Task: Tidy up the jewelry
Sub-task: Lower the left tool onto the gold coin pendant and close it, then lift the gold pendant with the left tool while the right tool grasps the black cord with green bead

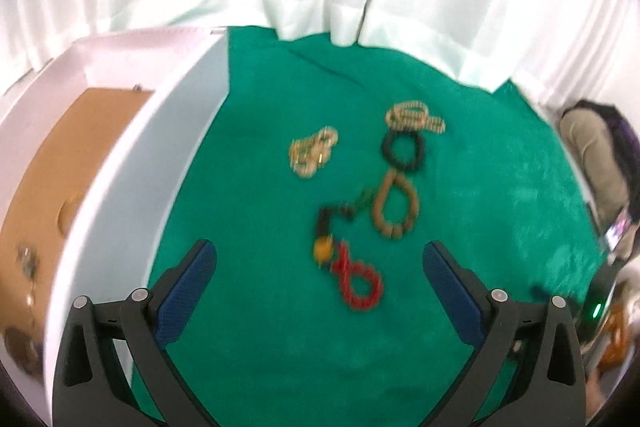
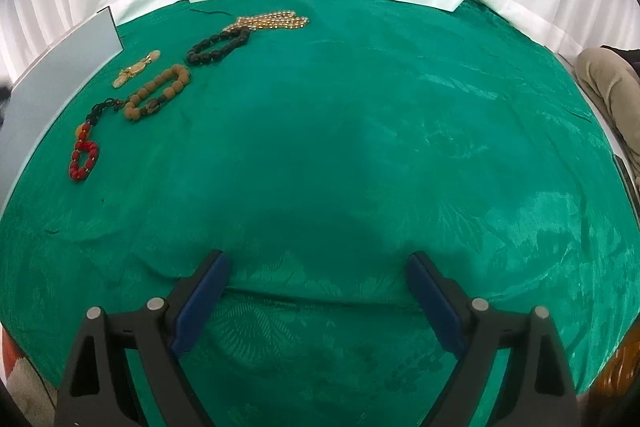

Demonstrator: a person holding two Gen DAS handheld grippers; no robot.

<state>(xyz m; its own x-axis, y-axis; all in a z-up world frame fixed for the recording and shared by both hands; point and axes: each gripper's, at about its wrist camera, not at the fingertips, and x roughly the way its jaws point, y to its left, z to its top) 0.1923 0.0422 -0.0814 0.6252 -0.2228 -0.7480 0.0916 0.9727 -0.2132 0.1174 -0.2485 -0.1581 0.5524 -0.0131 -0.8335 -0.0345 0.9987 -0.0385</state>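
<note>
Red bead bracelet [image 1: 358, 281] lies nearest the left gripper [image 1: 320, 263], fingers apart, empty. Lower straight over one strand. Right gripper [image 2: 318, 267] idles, fingers apart.

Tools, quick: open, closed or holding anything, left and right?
Left tool: open, holding nothing, above the red bead bracelet.
Right tool: open, holding nothing, over bare green cloth.

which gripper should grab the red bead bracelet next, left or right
Left. The left gripper is open with the red bead bracelet just ahead between its fingers; the right gripper faces bare green cloth, far from it.
</note>
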